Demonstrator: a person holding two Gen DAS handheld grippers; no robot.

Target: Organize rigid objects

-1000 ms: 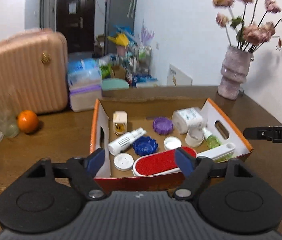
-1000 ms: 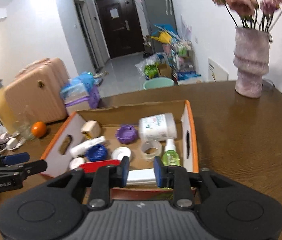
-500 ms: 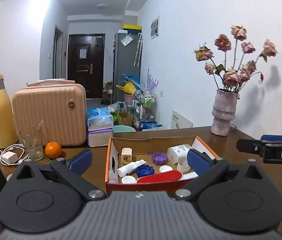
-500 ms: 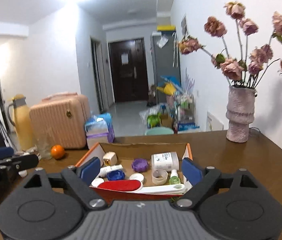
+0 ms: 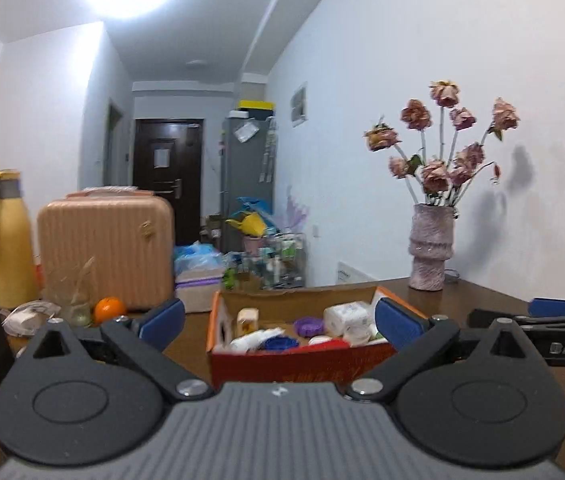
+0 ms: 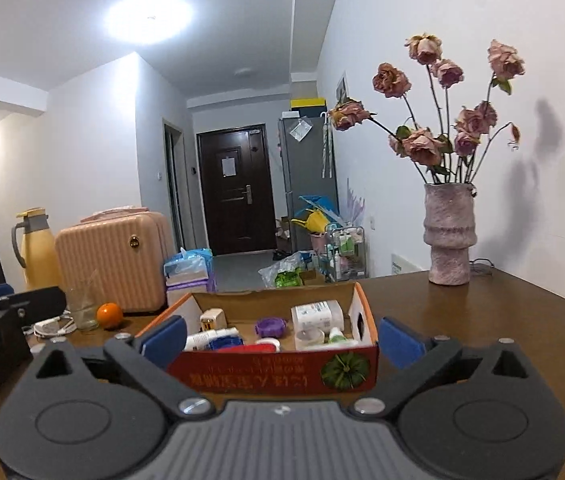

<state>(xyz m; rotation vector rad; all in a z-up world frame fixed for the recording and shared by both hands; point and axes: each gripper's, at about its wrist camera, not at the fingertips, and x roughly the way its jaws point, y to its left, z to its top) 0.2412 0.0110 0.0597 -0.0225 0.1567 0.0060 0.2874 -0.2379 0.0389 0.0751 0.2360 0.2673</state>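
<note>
An open red-and-orange cardboard box point(image 5: 294, 362) point(image 6: 274, 374) stands on the brown table in front of both grippers. It holds several small items: a purple lid point(image 6: 269, 326), a white jar point(image 6: 316, 314), a white spray bottle point(image 6: 212, 336), a blue lid point(image 5: 280, 343), a red brush point(image 5: 328, 345) and a small green bottle point(image 6: 336, 334). My left gripper point(image 5: 280, 322) is open and empty, pulled back from the box. My right gripper point(image 6: 278, 338) is open and empty, also back from the box. The right gripper shows at the right edge of the left wrist view point(image 5: 554, 314).
A pink vase of dried roses point(image 6: 448, 236) stands at the table's back right. At the left are an orange point(image 6: 109, 315), a glass point(image 6: 82, 304), a pink suitcase point(image 6: 116, 258), a yellow jug point(image 6: 36, 248) and white cables point(image 6: 52, 326).
Both grippers have opened wide and drawn back and up from the box. The right gripper was nearly closed over the box a second ago. The box contents look unmoved.
</note>
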